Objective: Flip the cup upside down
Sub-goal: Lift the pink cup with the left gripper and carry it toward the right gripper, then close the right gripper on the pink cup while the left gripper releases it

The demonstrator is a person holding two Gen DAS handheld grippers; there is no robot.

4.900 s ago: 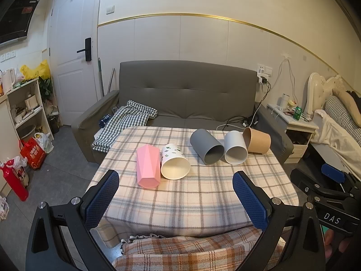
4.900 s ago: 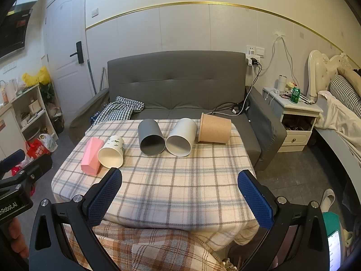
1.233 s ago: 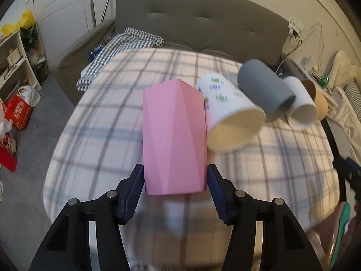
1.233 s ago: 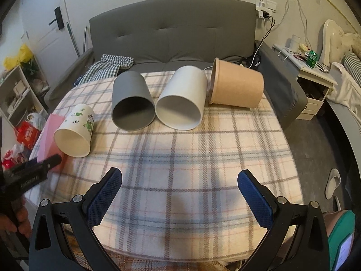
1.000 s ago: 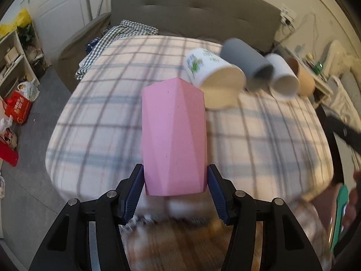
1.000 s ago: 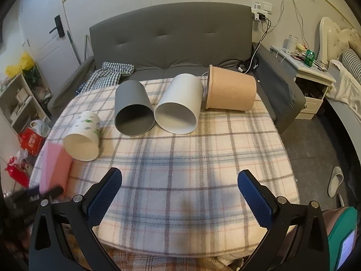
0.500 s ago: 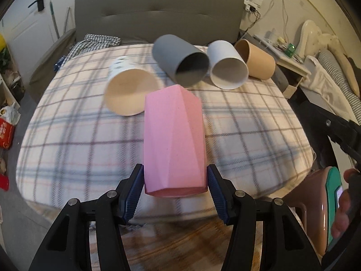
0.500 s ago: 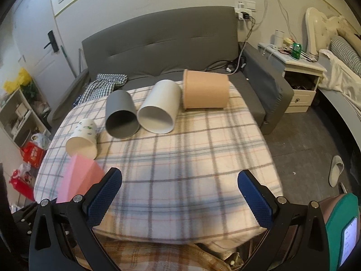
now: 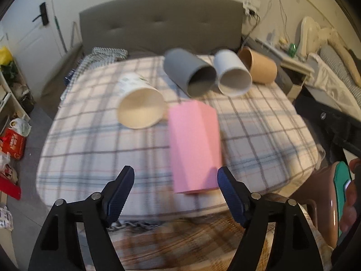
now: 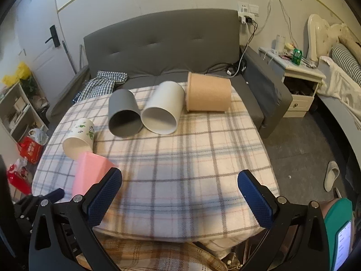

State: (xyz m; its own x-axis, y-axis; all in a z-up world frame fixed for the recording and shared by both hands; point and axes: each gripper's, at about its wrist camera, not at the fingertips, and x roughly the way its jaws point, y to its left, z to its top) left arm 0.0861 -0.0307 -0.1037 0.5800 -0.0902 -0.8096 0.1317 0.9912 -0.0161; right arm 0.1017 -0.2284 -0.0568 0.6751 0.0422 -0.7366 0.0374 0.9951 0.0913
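The pink cup point(image 9: 195, 149) stands near the front edge of the counter point(image 9: 90, 140), just beside the white paper cup point(image 9: 140, 103) that lies on its side. The left hand-held gripper point(image 9: 176, 187) is wide open and holds nothing; its right finger is very close to the pink cup. I think it should pull straight back so it does not bump the cup. The right hand-held gripper point(image 10: 180, 194) is wide open too, with nothing in it.

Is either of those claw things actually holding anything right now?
No. The left gripper is open, its fingers clear of the pink cup standing on the table. The right gripper is open over the cloth, empty.
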